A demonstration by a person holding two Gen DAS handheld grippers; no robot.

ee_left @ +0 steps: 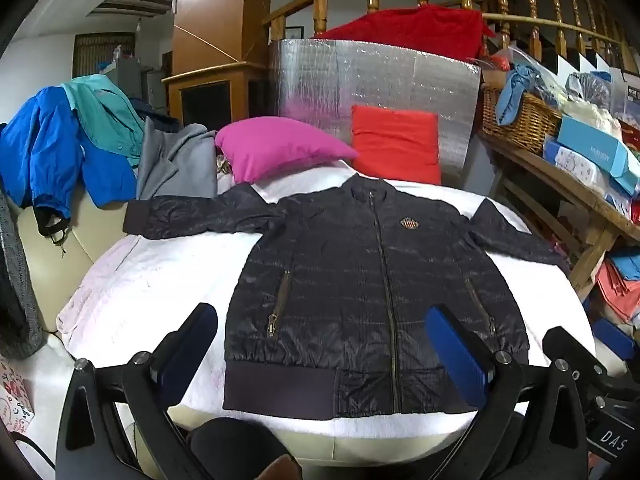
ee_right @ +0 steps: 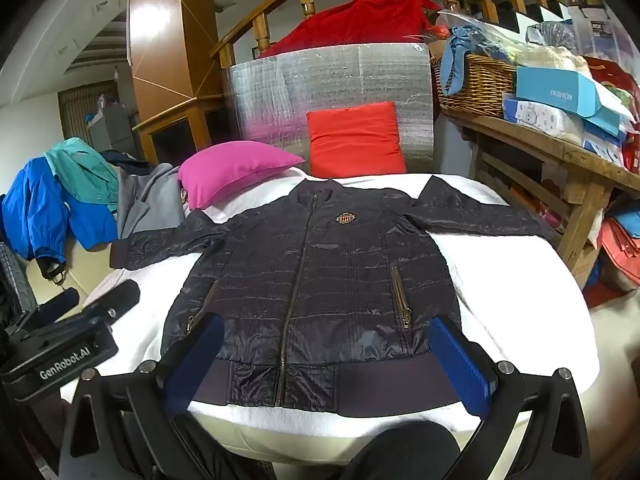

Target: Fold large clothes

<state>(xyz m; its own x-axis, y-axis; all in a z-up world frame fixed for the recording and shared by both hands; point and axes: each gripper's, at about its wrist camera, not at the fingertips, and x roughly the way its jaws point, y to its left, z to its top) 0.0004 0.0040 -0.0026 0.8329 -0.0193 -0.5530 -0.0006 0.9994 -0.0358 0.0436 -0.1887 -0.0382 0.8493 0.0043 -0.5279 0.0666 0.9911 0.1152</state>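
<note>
Dark jacket (ee_left: 360,280) lies flat, zipped, front up, sleeves spread, on the white cover (ee_left: 160,272), straight ahead of both tools. Hem nearest the tools, collar at the far end. Left gripper (ee_left: 324,344): jaws wide apart, nothing between the blue pads, hovering above the hem, not touching. Right gripper (ee_right: 326,354): same, jaws fully spread, empty, over the hem. Beyond the collar: pink pillow (ee_left: 276,146) ahead-left, red pillow (ee_left: 396,144) ahead. Blue and teal garments (ee_left: 68,148) piled far left. Wicker basket (ee_left: 520,120) on a wooden bench, far right.
</note>
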